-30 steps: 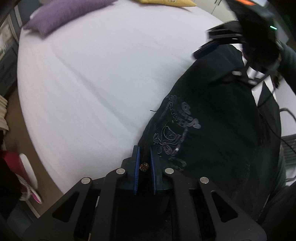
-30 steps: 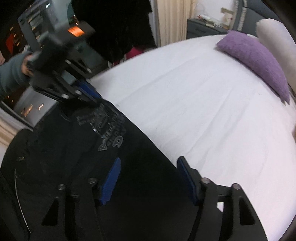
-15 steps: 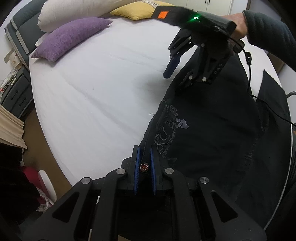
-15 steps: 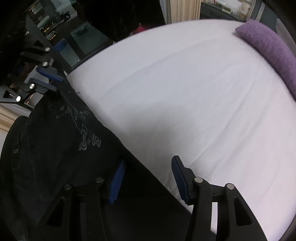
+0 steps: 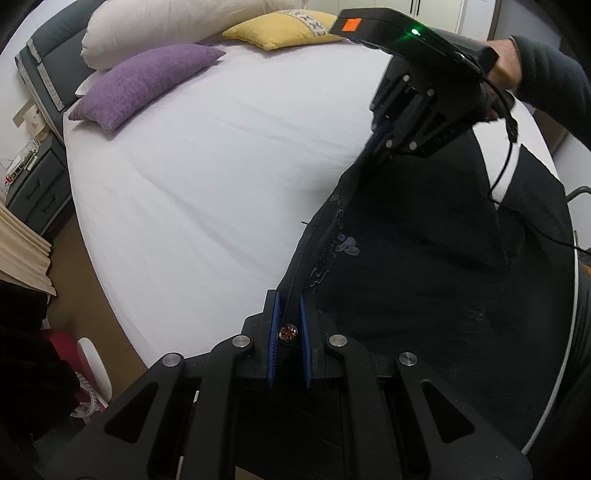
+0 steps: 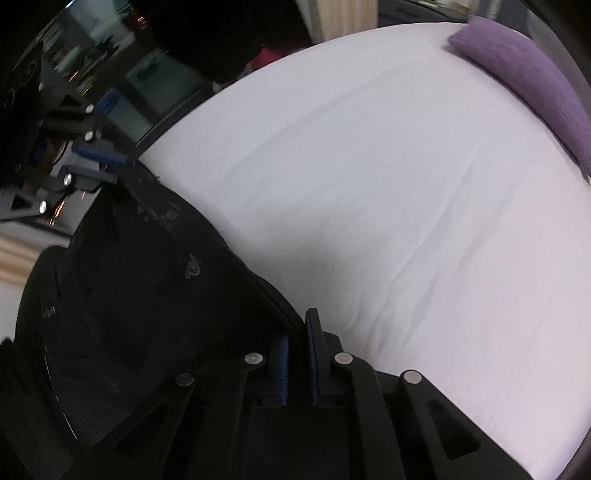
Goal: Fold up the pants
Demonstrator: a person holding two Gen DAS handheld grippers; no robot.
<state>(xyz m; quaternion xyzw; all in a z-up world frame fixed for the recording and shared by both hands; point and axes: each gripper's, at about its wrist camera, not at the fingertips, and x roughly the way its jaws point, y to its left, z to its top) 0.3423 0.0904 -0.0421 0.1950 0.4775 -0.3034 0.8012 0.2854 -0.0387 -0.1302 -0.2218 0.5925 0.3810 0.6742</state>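
At lower centre of each view, the left gripper [image 5: 289,308] and right gripper [image 6: 300,332] each clench the pants' [image 5: 424,266] edge over the bed [image 5: 203,177].

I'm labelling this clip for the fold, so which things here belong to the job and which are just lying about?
Part of the job:
black pants, pinched along one edge
left gripper, shut on the pants
right gripper, shut on the pants
white bed sheet, the folding surface

Just lying about:
purple pillow
yellow pillow
white pillow
nightstand
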